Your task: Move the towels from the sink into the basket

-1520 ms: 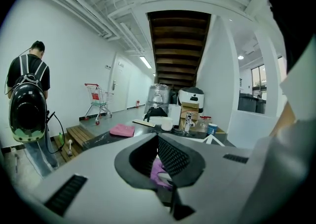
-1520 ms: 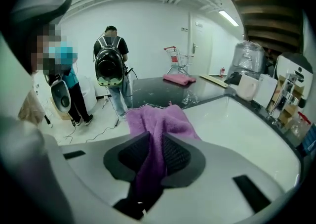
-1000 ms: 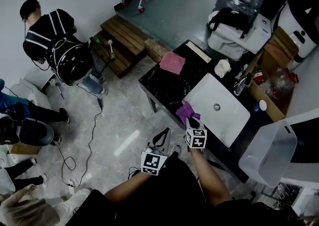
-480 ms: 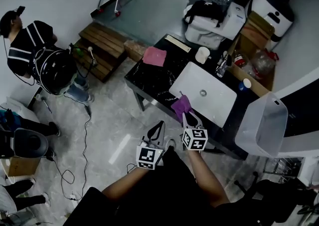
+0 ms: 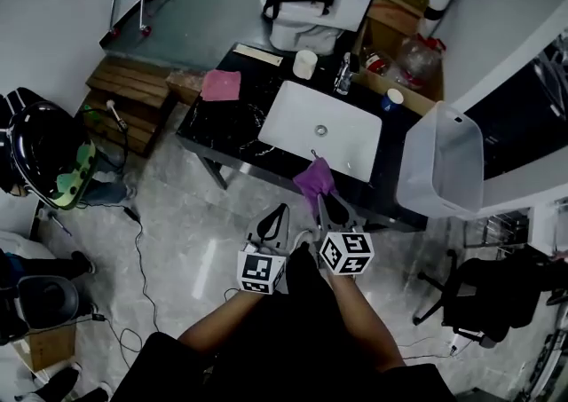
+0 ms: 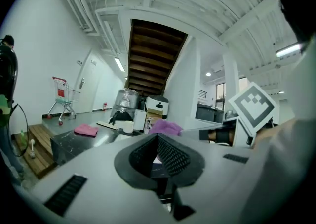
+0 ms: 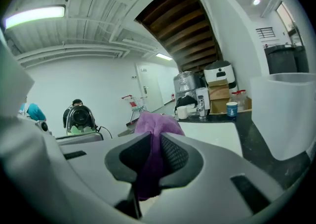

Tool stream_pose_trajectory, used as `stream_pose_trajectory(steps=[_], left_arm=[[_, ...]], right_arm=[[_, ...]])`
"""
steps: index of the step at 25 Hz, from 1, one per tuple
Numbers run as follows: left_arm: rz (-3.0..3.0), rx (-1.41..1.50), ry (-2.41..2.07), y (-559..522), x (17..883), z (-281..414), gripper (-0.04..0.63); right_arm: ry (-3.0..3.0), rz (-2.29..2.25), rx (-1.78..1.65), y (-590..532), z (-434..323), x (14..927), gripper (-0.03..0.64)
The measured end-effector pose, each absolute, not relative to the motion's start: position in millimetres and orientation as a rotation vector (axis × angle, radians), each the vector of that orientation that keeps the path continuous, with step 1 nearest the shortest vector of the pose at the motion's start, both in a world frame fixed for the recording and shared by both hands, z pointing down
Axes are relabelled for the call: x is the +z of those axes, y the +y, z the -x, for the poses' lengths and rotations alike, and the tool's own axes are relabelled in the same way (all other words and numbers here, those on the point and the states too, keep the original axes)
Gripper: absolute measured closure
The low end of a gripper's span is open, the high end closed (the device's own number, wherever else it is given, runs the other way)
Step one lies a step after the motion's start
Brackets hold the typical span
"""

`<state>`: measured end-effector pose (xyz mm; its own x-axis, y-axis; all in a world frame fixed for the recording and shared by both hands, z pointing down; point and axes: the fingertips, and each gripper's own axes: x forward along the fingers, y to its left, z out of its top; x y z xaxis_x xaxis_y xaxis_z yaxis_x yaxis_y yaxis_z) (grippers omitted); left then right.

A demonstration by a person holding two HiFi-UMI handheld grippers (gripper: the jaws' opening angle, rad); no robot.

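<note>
Seen from above, the right gripper point(image 5: 327, 203) pinches a bunched purple towel point(image 5: 314, 178) between its pads. The cloth is held over the front edge of the black counter point(image 5: 222, 130), just in front of the white sink point(image 5: 297, 116) and well apart from the translucent basket point(image 5: 441, 161) to the sink's right. The left gripper point(image 5: 279, 212), beside it above the pale floor point(image 5: 177, 240), has its jaws pressed together with nothing between them. A pink towel point(image 5: 221, 85) lies flat on the counter left of the sink.
</note>
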<state>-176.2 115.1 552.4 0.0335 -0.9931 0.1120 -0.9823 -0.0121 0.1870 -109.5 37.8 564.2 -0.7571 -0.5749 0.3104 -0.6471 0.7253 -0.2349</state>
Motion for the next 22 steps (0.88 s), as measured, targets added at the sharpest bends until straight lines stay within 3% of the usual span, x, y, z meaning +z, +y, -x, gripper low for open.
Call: stream_pose_trajectory(steps=[22], left_arm=[[-2.493, -0.068, -1.767, -10, 483, 1, 0.592]], right_arm=[[-2.754, -1.451, 0.453, -44, -80, 474, 0.546]])
